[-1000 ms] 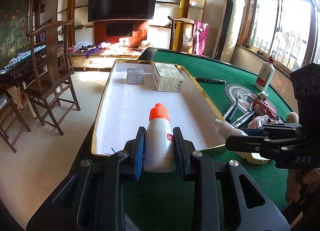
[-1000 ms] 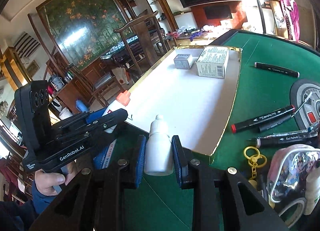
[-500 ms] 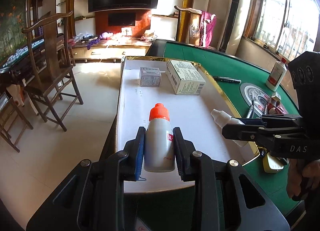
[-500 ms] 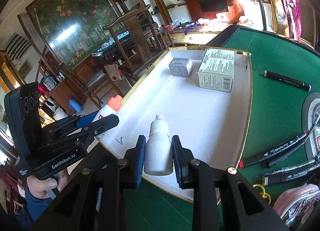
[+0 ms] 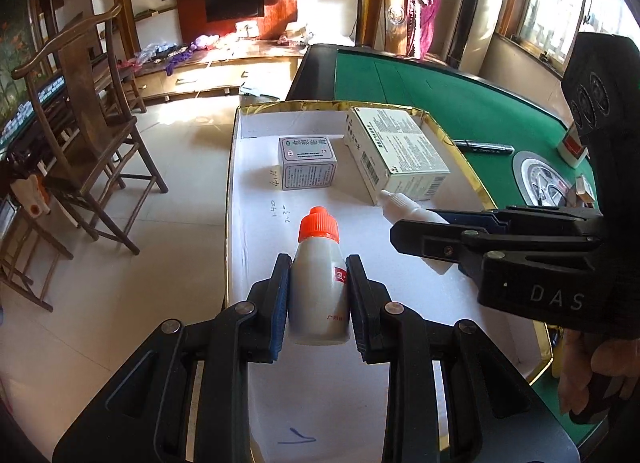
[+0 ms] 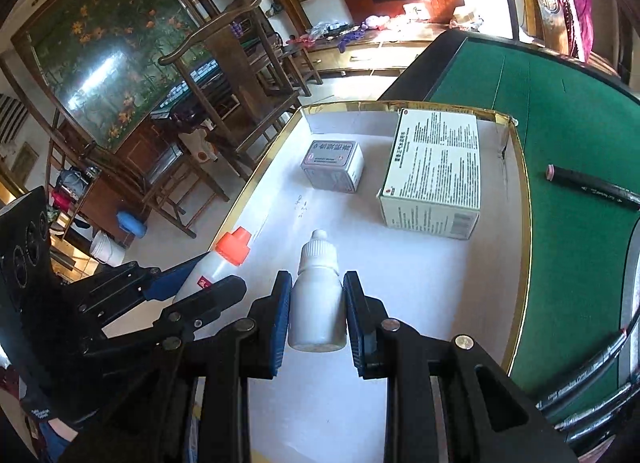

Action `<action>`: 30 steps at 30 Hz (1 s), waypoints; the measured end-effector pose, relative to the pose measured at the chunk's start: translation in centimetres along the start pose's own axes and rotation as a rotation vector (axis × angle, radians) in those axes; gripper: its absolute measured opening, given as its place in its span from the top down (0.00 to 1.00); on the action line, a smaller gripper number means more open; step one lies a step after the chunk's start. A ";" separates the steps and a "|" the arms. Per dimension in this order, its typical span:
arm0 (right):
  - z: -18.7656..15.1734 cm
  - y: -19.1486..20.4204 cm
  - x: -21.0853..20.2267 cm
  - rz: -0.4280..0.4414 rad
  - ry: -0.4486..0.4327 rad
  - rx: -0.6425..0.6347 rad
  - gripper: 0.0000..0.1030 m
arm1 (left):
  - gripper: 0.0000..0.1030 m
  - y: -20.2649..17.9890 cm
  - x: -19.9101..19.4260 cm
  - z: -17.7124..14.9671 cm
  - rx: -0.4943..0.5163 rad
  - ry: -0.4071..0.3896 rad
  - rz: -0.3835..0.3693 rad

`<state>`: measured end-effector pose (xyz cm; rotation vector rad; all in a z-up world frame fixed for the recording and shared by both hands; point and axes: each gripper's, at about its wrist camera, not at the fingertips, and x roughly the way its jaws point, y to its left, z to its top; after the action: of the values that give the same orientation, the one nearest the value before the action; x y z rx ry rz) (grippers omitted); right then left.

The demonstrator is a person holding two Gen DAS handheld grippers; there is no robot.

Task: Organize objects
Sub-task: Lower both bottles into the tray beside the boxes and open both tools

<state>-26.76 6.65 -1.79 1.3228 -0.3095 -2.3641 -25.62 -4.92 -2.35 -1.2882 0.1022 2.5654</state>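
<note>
Bottles are sitting upright in both claws above the white tray (image 5: 256, 167). Leftmost, the left gripper (image 5: 318, 295) is clenching the orange-capped bottle (image 5: 319, 283) between its blue pads, over the tray's near left part. Just to its right, the right gripper (image 6: 316, 311) is grasping the white dropper bottle (image 6: 317, 303) over the tray's middle. Farther back on the tray, a small grey box (image 6: 333, 165) is lying left of a larger white box (image 6: 434, 173). A black marker (image 6: 592, 186) is resting on the green felt (image 6: 568, 123), right of the tray.
</note>
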 end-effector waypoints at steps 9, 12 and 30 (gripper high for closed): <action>1.7 -1.6 3.6 -0.005 0.033 0.127 0.75 | 0.74 2.2 3.1 1.8 -0.071 0.085 -0.011; 1.8 -1.7 4.1 -0.028 0.026 0.120 0.75 | 0.74 2.6 3.8 1.8 -0.092 0.092 -0.008; -0.9 -2.0 -3.4 0.087 -0.095 0.069 0.75 | 0.70 1.3 0.8 -0.6 -0.086 -0.039 -0.030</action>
<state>-24.86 9.99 -0.44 1.2040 -0.4715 -2.3661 -26.00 -6.10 -3.41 -1.2588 -0.0349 2.5939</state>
